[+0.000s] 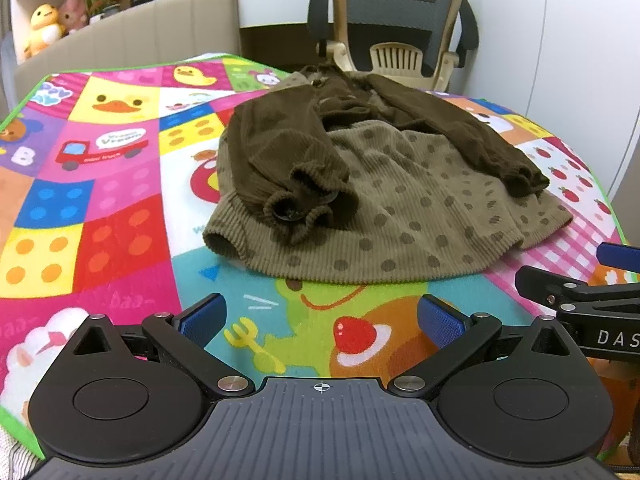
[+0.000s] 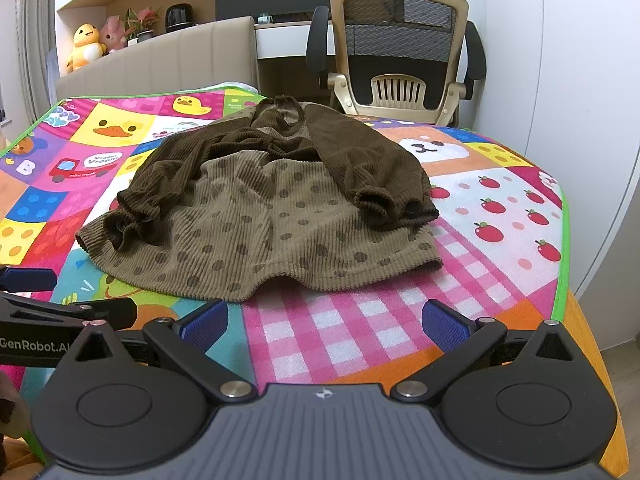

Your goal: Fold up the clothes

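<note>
Sweater (image 2: 260,200) lies on mat (image 2: 500,208); left gripper (image 1: 320,320), right gripper (image 2: 324,322) both released.

Background stuff: a loud kids' play mat (image 2: 500,216) covers the surface, printed with ducks, apples, a red truck and lego-style blocks, green trim around the edge. Top middle of the frame there's a beige mesh office chair (image 2: 400,44) with black armrests. Upper left, a padded beige headboard (image 2: 160,60), and behind it a yellow duck plush (image 2: 85,46), a pink bunny plush (image 2: 113,34) and a potted plant (image 2: 141,24).
</note>
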`<state>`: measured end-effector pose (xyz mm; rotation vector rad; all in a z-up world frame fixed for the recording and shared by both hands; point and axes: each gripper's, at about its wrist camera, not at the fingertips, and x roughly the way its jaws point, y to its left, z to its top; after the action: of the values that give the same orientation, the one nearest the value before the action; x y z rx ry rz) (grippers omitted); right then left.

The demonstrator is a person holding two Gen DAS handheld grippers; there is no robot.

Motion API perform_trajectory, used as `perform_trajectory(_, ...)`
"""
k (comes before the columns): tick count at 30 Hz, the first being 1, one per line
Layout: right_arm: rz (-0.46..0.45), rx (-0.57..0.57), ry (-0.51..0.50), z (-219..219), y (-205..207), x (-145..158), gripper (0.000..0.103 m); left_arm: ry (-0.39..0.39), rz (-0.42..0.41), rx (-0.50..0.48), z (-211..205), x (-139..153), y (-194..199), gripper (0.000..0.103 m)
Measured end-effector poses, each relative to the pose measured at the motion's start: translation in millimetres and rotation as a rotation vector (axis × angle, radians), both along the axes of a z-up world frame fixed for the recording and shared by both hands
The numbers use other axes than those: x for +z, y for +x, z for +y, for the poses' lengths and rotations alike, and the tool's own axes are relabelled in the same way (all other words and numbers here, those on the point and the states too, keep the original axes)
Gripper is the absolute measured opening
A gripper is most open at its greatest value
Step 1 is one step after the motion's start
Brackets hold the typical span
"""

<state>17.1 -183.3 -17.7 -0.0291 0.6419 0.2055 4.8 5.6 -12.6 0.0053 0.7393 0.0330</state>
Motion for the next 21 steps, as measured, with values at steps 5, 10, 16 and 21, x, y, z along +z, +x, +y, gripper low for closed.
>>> perform_trajectory(5, 0.003, -0.002, -0.001, 0.2, 0.7, -0.9, 0.103, -0.003, 0.003, 0.001, 0.5, -0.2, 0.2, 0.103)
perform_trajectory(10, 0.009, 0.001, 0.0, 0.3, 1.2, -2.4, 0.103, -0.006, 0.01, 0.001, 1.3, -0.7, 1.8, 0.103)
perform_trajectory(16, 0.017, 0.002, 0.004, 0.0, 2.4, -3.7, 0.103, -0.01, 0.022, 0.004, 2.3, -2.1, 3.8, 0.103)
perform_trajectory(21, 0.021, 0.004, 0.006, 0.1, 2.7, -3.9, 0.103, -0.01, 0.026, 0.005, 2.7, -2.2, 4.7, 0.103)
